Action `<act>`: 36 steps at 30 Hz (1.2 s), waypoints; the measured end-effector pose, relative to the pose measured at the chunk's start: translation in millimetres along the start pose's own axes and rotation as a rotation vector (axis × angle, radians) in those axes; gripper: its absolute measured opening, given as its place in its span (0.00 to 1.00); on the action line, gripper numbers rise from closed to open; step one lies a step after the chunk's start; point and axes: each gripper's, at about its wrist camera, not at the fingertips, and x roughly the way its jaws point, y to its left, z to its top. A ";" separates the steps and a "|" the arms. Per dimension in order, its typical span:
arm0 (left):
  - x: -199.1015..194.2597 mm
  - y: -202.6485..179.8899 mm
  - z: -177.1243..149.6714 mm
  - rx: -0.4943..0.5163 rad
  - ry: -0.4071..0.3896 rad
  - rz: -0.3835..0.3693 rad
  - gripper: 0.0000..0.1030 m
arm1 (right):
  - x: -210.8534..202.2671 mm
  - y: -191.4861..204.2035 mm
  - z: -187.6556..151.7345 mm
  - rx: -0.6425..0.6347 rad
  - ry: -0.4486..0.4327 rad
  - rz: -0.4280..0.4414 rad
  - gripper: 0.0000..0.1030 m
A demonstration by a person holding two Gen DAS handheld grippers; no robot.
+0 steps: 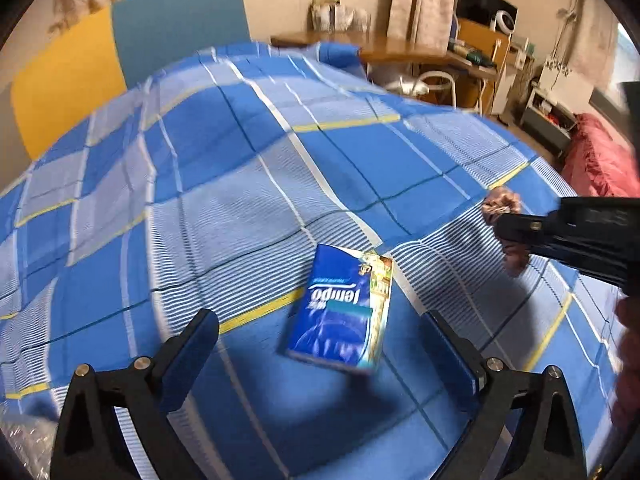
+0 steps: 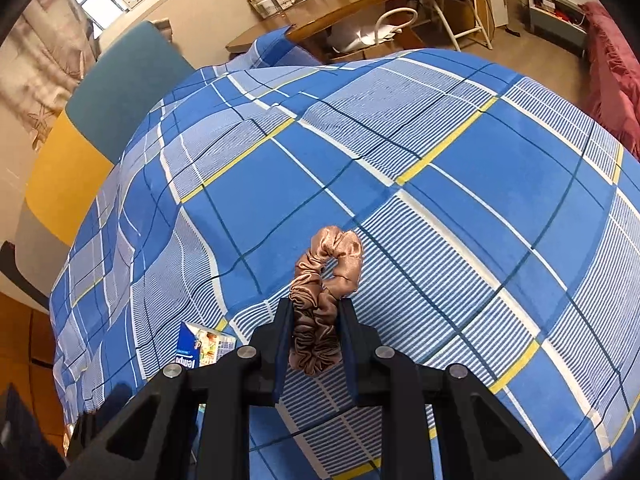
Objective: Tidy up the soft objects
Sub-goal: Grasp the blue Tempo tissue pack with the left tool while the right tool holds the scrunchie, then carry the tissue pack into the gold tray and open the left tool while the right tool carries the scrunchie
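Observation:
A blue Tempo tissue pack (image 1: 340,312) lies on the blue plaid bedsheet (image 1: 240,160), just ahead of and between the fingers of my left gripper (image 1: 324,348), which is open and empty. My right gripper (image 2: 316,308) is shut on a brown satin scrunchie (image 2: 324,280) and holds it above the sheet (image 2: 440,200). The right gripper also shows in the left wrist view (image 1: 560,236) at the right, with the scrunchie (image 1: 500,204) at its tip. The tissue pack shows at the lower left of the right wrist view (image 2: 200,346).
Yellow and teal cushions (image 1: 120,60) stand at the bed's far left side. A wooden desk (image 1: 380,46) with clutter and a white chair (image 1: 436,80) stand beyond the bed. A red blanket (image 1: 600,160) lies at the right. Crinkled plastic (image 1: 24,440) shows at the lower left.

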 end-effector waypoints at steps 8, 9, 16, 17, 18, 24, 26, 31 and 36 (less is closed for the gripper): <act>31.0 -4.3 -5.1 -0.052 0.070 -0.042 0.81 | 0.8 12.5 -3.3 -0.056 0.001 -0.011 0.21; 31.9 -4.8 -6.3 -0.055 0.074 -0.045 0.74 | 0.7 14.8 -4.0 -0.065 0.000 -0.012 0.21; 26.8 -9.2 -7.6 -0.045 0.056 -0.075 0.56 | -0.8 22.1 -6.0 -0.104 -0.011 -0.017 0.21; 24.5 -8.7 -8.7 -0.050 0.052 -0.068 0.55 | -0.7 22.0 -6.0 -0.105 -0.011 -0.018 0.21; 20.8 -7.7 -10.1 -0.062 0.043 -0.057 0.55 | -0.5 21.8 -5.9 -0.105 -0.011 -0.018 0.21; -5.0 3.3 -17.5 -0.110 -0.005 -0.041 0.54 | 0.8 26.6 -8.9 -0.134 -0.017 -0.019 0.21; -18.9 9.5 -19.7 -0.129 -0.034 -0.033 0.54 | 2.2 29.2 -10.5 -0.146 -0.014 -0.018 0.21; -58.0 27.5 -19.0 -0.173 -0.114 -0.010 0.54 | 1.7 39.1 -15.2 -0.200 -0.031 -0.025 0.21; -100.0 56.1 -18.0 -0.231 -0.165 0.012 0.54 | 3.3 49.8 -21.4 -0.256 -0.033 -0.024 0.21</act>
